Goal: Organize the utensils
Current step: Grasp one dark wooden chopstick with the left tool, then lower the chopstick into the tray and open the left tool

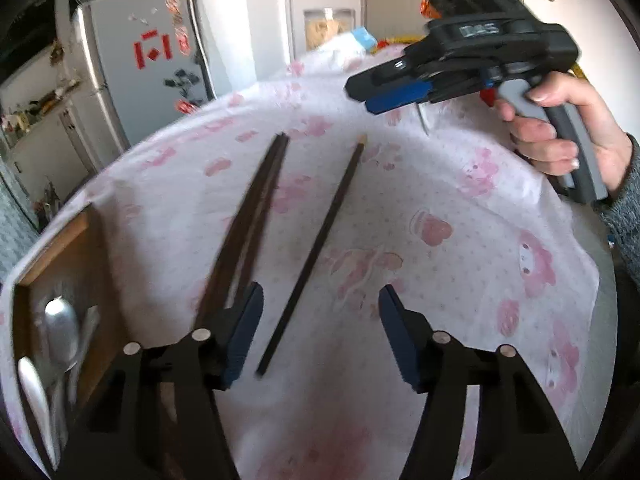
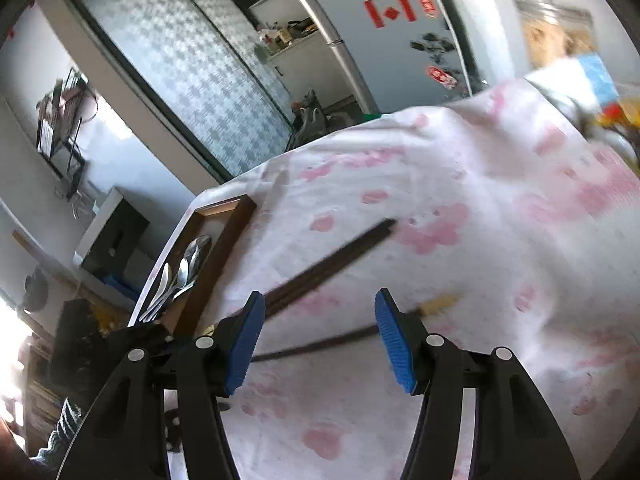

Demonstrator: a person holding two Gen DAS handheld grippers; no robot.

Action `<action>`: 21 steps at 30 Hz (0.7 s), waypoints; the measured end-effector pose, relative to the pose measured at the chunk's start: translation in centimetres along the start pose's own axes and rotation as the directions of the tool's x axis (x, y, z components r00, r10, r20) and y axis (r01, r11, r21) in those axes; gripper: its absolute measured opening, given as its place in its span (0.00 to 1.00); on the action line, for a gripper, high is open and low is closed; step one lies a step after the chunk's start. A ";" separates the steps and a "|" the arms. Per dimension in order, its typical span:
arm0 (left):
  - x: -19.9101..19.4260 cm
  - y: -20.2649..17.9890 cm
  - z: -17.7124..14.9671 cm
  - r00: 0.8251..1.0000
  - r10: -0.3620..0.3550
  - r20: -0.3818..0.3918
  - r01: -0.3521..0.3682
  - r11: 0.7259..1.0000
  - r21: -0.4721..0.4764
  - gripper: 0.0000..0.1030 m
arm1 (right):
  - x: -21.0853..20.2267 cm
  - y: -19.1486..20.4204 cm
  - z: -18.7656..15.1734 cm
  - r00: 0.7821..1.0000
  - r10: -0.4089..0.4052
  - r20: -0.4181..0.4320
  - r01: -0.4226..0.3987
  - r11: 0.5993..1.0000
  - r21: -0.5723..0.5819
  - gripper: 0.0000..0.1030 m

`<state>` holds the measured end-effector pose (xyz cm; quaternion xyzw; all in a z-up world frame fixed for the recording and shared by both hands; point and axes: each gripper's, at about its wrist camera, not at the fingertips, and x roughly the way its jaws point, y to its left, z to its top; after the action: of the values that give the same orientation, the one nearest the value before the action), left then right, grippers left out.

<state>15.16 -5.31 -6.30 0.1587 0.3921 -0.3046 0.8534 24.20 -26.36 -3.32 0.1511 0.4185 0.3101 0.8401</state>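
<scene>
Dark chopsticks lie on the pink-patterned cloth. A pair [image 1: 244, 224] lies left of a single chopstick [image 1: 316, 248] with a pale tip. My left gripper [image 1: 320, 332] is open and empty, low over the single chopstick's near end. My right gripper [image 1: 400, 88] hangs above the cloth at the upper right; in its own view it [image 2: 318, 340] is open and empty above the single chopstick [image 2: 352, 336], with the pair [image 2: 332, 264] beyond. A wooden tray [image 1: 60, 248] at the left holds metal spoons [image 1: 60, 336]; the tray [image 2: 224, 236] and spoons [image 2: 180, 276] also show in the right view.
The cloth-covered table [image 1: 460, 216] ends at the left by the tray. A grey fridge [image 1: 140, 52] stands behind the table. A blue and white packet [image 1: 360, 38] lies at the far edge. A patterned sliding door [image 2: 180, 64] is at the far left.
</scene>
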 end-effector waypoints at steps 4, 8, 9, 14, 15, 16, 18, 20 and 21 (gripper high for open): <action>1.6 0.4 0.5 0.999 -0.019 -0.049 0.018 0.999 -0.028 0.52 | -0.4 -1.6 -0.4 1.000 0.018 0.002 -0.018 1.000 0.023 0.56; 1.5 0.4 0.7 0.997 -0.002 -0.072 -0.001 1.000 -0.031 0.08 | -0.1 -2.5 -0.8 0.999 0.031 -0.012 -0.030 0.999 0.044 0.56; 1.6 0.3 0.8 0.997 0.008 -0.074 -0.009 1.000 -0.023 0.07 | 0.0 -2.6 -1.0 0.999 0.027 -0.021 -0.026 0.998 0.050 0.56; 0.8 0.1 1.4 1.000 0.013 -0.027 -0.015 0.998 -0.065 0.05 | 2.0 -2.9 -2.1 0.995 0.044 -0.086 -0.034 0.992 0.121 0.56; 0.5 0.1 1.6 1.000 0.008 -0.012 -0.009 0.997 -0.075 0.05 | 2.4 -2.9 -2.2 0.994 0.070 -0.089 -0.057 0.988 0.141 0.56; 0.1 0.0 1.8 1.000 -0.005 0.004 0.005 0.996 -0.084 0.05 | 2.8 -2.8 -2.2 0.992 0.088 -0.089 -0.074 0.985 0.157 0.56; -0.4 -0.3 2.1 0.999 -0.028 0.019 0.029 0.996 -0.088 0.05 | 3.6 -2.6 -2.0 0.991 0.112 -0.078 -0.095 0.976 0.194 0.56; -0.6 -0.6 2.2 0.999 -0.032 0.024 0.034 0.996 -0.081 0.05 | 4.7 -2.1 -1.7 0.990 0.114 -0.082 -0.095 0.974 0.207 0.40; -0.7 -0.8 2.1 0.999 -0.032 0.024 0.034 0.996 -0.077 0.05 | 5.1 -1.7 -1.6 0.992 0.096 -0.084 -0.077 0.977 0.200 0.30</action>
<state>15.48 -6.68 -4.41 0.1154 0.3964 -0.3051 0.8582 25.94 -24.34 -8.28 0.2366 0.4790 0.3104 0.7863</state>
